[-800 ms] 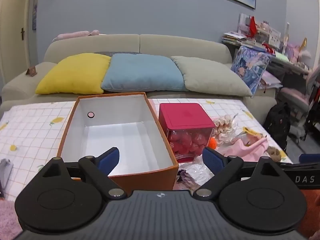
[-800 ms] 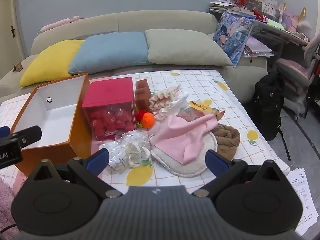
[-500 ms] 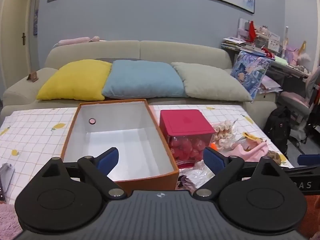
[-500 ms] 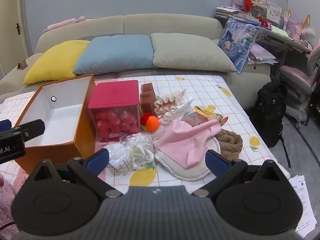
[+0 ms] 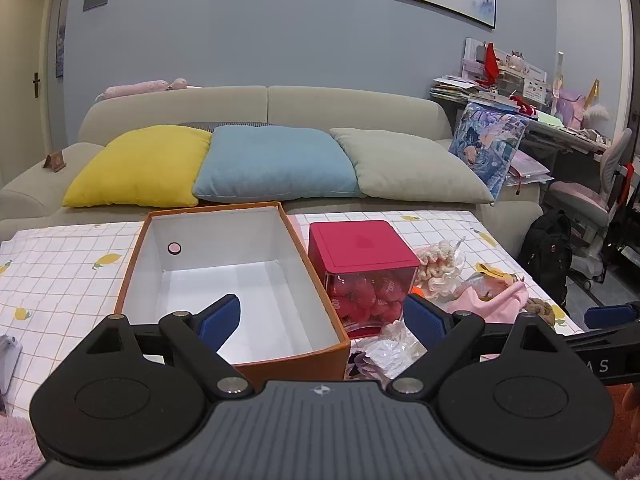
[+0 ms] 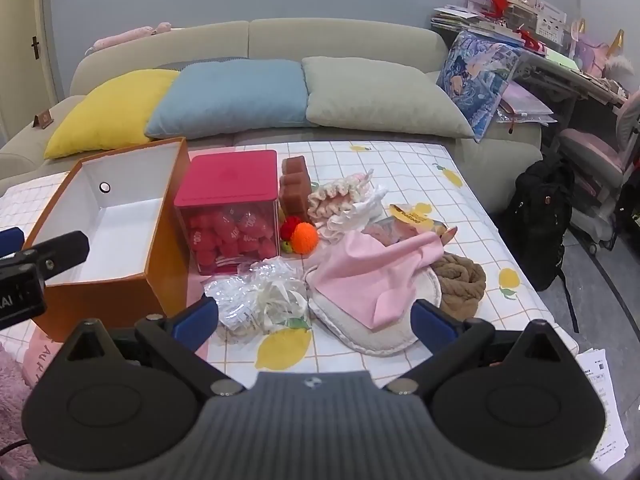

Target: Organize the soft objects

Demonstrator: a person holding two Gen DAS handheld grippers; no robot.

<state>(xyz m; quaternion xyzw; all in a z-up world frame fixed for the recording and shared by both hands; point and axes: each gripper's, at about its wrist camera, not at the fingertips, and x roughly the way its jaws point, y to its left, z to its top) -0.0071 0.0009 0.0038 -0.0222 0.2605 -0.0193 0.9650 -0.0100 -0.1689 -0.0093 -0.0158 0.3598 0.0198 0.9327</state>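
Note:
An open orange box (image 5: 224,360) (image 6: 100,300) with a white, empty inside stands on the checked tablecloth. To its right lie soft things: a pink cloth (image 6: 372,276) on a cream pad (image 6: 360,332), a brown knitted roll (image 6: 460,280), a frilly cream scrunchie (image 6: 340,200), an orange ball (image 6: 304,238), a clear crinkly bundle (image 6: 260,296). My left gripper (image 5: 322,320) is open and empty above the box's near edge. My right gripper (image 6: 316,318) is open and empty, in front of the bundle and the pad.
A red-lidded clear cube (image 6: 228,216) of red pieces stands beside the box, a brown block (image 6: 296,188) behind it. A sofa with yellow, blue and grey cushions (image 6: 228,100) runs along the back. A black backpack (image 6: 540,216) and desk clutter are at the right.
Both grippers have risen and pulled back a little, so the table sits lower in both views. Both stay open and empty. Nothing on the table has moved.

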